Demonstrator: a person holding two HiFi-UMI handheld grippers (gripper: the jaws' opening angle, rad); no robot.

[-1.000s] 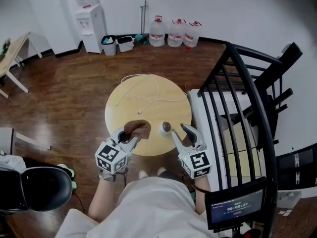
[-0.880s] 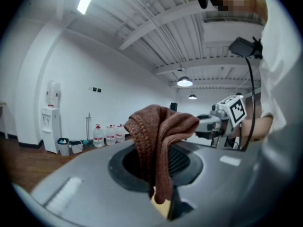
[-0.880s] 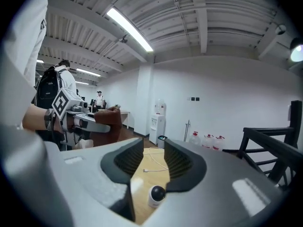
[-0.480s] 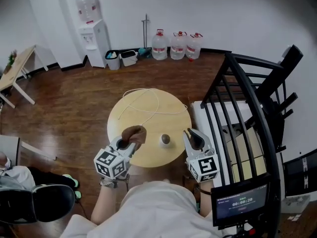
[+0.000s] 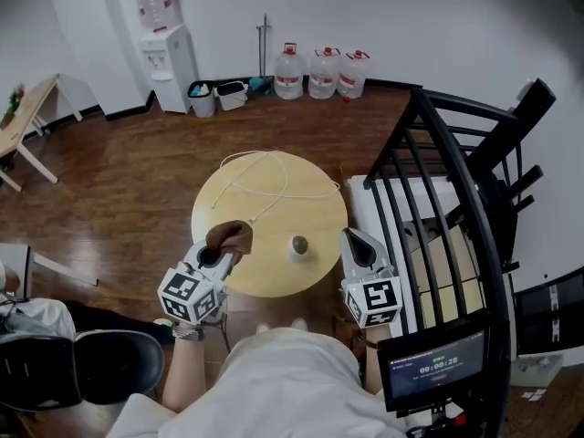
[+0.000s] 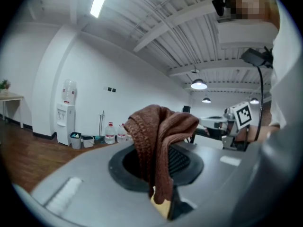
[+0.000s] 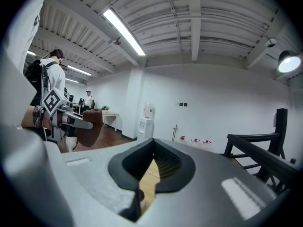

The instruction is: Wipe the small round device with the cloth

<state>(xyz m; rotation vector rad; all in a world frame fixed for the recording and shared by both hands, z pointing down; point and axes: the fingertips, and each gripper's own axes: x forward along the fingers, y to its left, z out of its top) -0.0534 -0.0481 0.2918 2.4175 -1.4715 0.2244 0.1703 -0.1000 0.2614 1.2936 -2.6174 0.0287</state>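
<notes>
The small round device (image 5: 298, 245) stands on the round wooden table (image 5: 310, 203), near its front edge. My left gripper (image 5: 224, 249) is at the table's front left, shut on a brown knitted cloth (image 5: 229, 237). In the left gripper view the cloth (image 6: 158, 136) rises bunched out of the jaws. My right gripper (image 5: 352, 237) hovers at the table's right edge, a little to the right of the device. Its jaws have just been closing and now meet with nothing between them (image 7: 154, 162). The device is free of both grippers.
A white cable (image 5: 265, 185) curls over the far half of the table. A black metal railing (image 5: 438, 181) stands close on the right. Water bottles (image 5: 324, 67) and a dispenser (image 5: 169, 48) line the far wall. A dark chair (image 5: 82, 363) is at bottom left.
The right gripper's jaws went from open beside the device to shut, and it drew back to the table's right edge. The left gripper drifted slightly left with the cloth.
</notes>
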